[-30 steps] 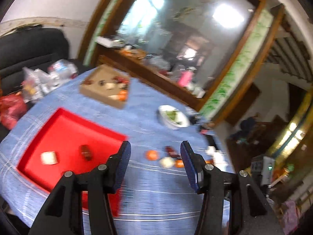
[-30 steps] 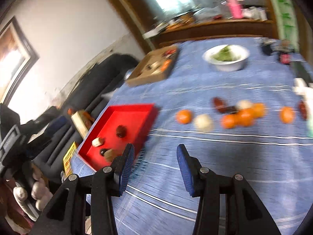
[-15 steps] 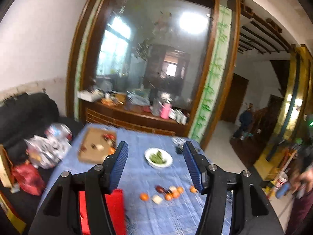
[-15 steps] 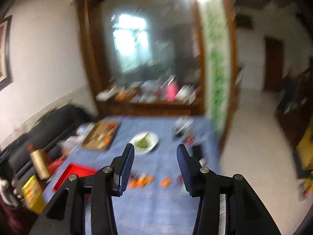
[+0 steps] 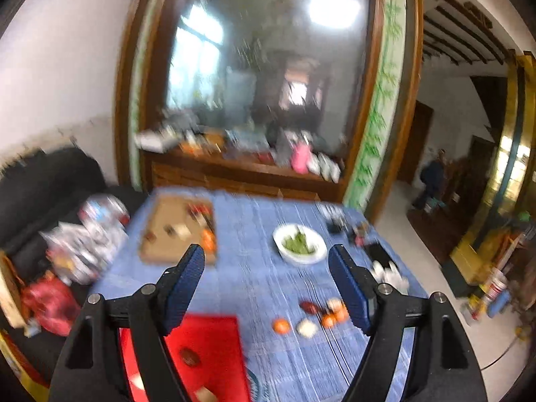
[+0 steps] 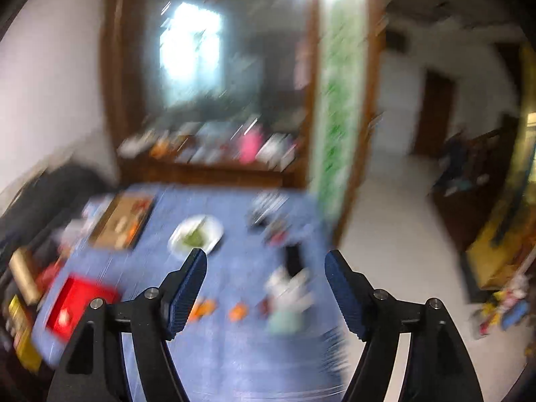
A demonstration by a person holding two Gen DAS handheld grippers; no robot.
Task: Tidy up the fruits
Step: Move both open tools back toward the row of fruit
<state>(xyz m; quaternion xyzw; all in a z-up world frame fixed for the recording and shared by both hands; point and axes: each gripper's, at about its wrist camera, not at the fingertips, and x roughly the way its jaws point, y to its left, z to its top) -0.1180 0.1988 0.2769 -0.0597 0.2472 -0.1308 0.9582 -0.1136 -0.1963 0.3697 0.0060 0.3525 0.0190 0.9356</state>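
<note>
Both grippers up off the table, jaws just opened wide, nothing between them

Left gripper [image 5: 268, 288] and right gripper [image 6: 264, 284] hang empty above the blue cloth [image 5: 254, 268]; loose fruits [image 5: 311, 318] lie in a cluster right of the red tray [image 5: 214, 341], which holds a few pieces. Best to steady first, then drop onto one outlying fruit, straddling it squarely. No writing is legible
</note>
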